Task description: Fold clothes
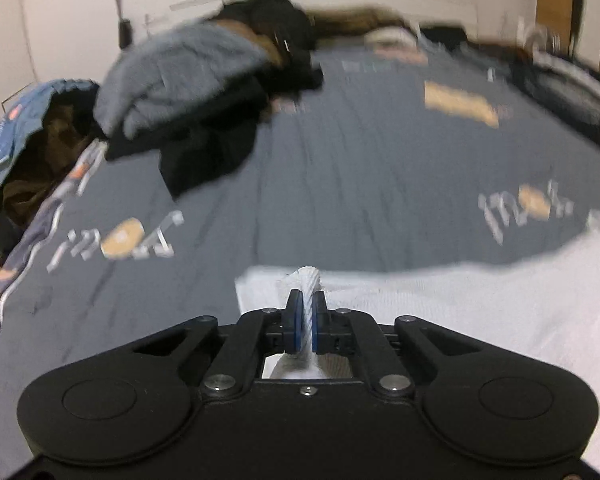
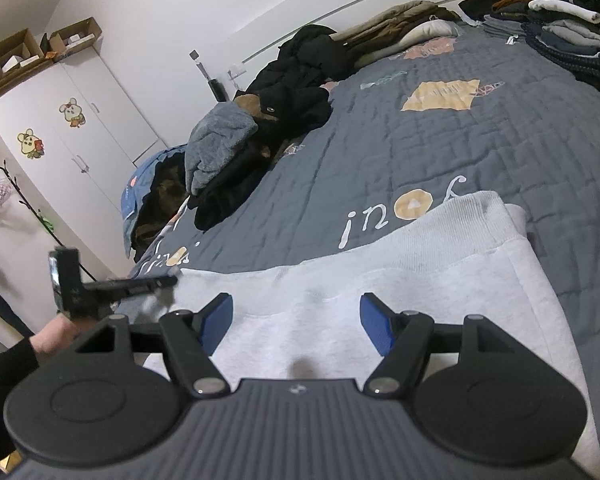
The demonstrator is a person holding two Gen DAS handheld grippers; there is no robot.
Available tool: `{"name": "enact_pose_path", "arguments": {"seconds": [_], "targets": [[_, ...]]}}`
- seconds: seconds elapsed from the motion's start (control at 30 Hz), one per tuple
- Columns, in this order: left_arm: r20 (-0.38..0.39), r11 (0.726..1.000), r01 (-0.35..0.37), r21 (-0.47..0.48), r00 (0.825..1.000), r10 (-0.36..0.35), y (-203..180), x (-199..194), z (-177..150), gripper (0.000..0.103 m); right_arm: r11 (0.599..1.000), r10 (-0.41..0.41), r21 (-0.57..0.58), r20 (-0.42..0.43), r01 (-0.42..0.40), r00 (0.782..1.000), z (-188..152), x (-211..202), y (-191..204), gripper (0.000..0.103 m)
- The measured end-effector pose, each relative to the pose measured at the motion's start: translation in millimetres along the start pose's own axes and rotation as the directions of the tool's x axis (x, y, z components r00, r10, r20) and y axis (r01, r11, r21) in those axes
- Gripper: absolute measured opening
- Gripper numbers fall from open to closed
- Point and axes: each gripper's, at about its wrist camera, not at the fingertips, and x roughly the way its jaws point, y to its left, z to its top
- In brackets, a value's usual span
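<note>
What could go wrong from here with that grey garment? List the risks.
1. The left gripper pinches only a small bunch of the grey garment; it could slip out when pulled.
2. The right gripper is open and holds nothing, so a one-sided pull may skew the fold.
3. Dragging the fabric may ruck up the quilt.

The pale grey sweatshirt [image 2: 380, 288] looks like soft fleecy cotton knit, with a ribbed hem. The bedspread [image 2: 440, 152] is matt quilted cloth, stitched in squares. Both grippers, left [image 1: 306, 312] and right [image 2: 296, 320], are matt black plastic with smooth blue pads [image 2: 216, 320] and shiny metal screws.
</note>
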Motion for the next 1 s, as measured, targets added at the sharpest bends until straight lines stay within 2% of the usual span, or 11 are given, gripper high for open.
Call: {"name": "enact_pose_path", "arguments": {"seconds": [0.17, 0.27, 0.4, 0.43, 0.5, 0.6, 0.67, 0.83, 0.9, 1.0], "targets": [[0.123, 0.997, 0.007, -0.077, 0.992, 0.002, 15.6, -16.4, 30.7, 0.004, 1.0, 0.003, -0.002, 0.001, -0.003, 1.0, -0.7, -0.9, 1.5, 0.069], [0.099, 0.998, 0.002, -0.064, 0.995, 0.004, 9.1, 0.1, 37.9, 0.004, 1.0, -0.005, -0.001, 0.007, 0.005, 1.0, -1.5, 0.0, 0.4, 0.069], [-0.016, 0.999, -0.036, -0.04, 0.999, 0.036, -0.3, 45.8, 19.0, 0.005, 0.999, -0.041, 0.0, 0.009, 0.041, 0.999, -2.8, 3.0, -6.6, 0.069], [-0.035, 0.998, -0.04, -0.039, 0.999, 0.038, -1.2, 51.5, 14.3, 0.005, 0.998, -0.057, 0.0, 0.008, 0.057, 0.998, -3.1, 3.8, -9.9, 0.069], [-0.024, 0.998, -0.028, -0.051, 0.999, 0.027, 0.1, 42.8, 11.3, 0.006, 0.995, -0.097, -0.003, 0.005, 0.097, 0.995, -3.6, 5.6, -17.5, 0.069], [-0.008, 0.998, -0.011, -0.068, 1.0, 0.01, 2.1, 29.8, 6.9, 0.021, 0.984, -0.178, -0.017, -0.003, 0.178, 0.984, -2.5, 7.4, -31.1, 0.069], [0.003, 0.997, 0.001, -0.08, 1.0, -0.001, 3.5, 21.1, 3.9, 0.041, 0.974, -0.223, -0.029, 0.009, 0.223, 0.975, 1.6, 5.5, -38.6, 0.069], [0.03, 0.997, 0.007, -0.079, 1.0, -0.004, 3.7, 2.4, -5.9, 0.052, 0.951, -0.304, -0.033, 0.074, 0.307, 0.95, 20.0, 2.9, -58.2, 0.069], [0.013, 0.998, -0.007, -0.066, 1.0, 0.007, 5.4, 5.0, -8.5, 0.054, 0.933, -0.35, -0.058, 0.074, 0.355, 0.934, 28.0, 12.1, -66.4, 0.069], [-0.021, 0.997, 0.0, -0.078, 1.0, -0.002, 11.9, 12.3, -10.8, 0.056, 0.934, -0.351, -0.06, 0.034, 0.352, 0.936, 30.9, 30.2, -79.6, 0.069]]}}
